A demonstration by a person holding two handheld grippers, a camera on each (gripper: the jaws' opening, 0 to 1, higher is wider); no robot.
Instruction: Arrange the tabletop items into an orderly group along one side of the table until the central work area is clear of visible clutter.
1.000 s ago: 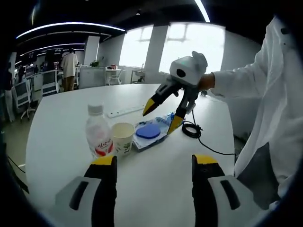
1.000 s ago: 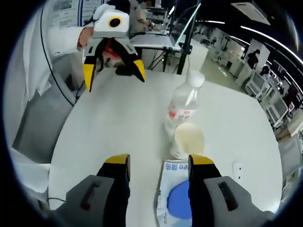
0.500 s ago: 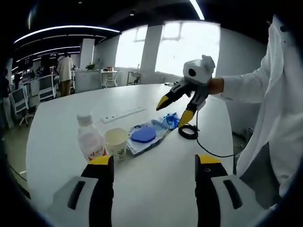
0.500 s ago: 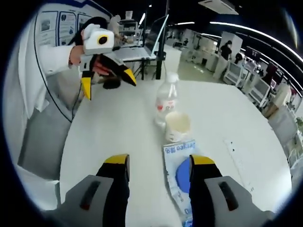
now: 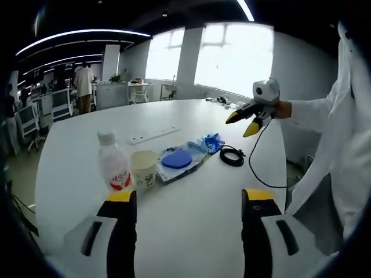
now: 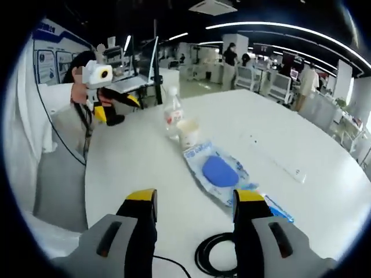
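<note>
In the left gripper view, the left gripper (image 5: 187, 217) is held low over the near edge of the round white table (image 5: 191, 202), its two yellow-tipped black jaws standing apart with nothing between them. Beyond the jaws and a little to their left, the task's things sit in a loose cluster on the tabletop: a clear plastic bottle with a white cap and red label (image 5: 113, 162) stands upright, a pale paper cup (image 5: 144, 169) stands just beside it, open end up, and next to the cup lies a flat clear plastic packet with a blue round disc inside (image 5: 179, 160), a crumpled blue wrapper (image 5: 212, 142) at its far end. A coil of black cable (image 5: 232, 156) lies near that wrapper, and a long white power strip (image 5: 153, 135) lies farther back. The right gripper (image 5: 246, 121) is held up in the air above the far right side of the table by a hand on a white-sleeved arm, its yellow tips slightly apart and grasping nothing. In the right gripper view, its own jaws are likewise spread and bare, with the cable coil (image 6: 215, 258) just ahead between them and the packet (image 6: 217, 172), cup (image 6: 187, 134) and bottle (image 6: 171, 114) in a line beyond.
</note>
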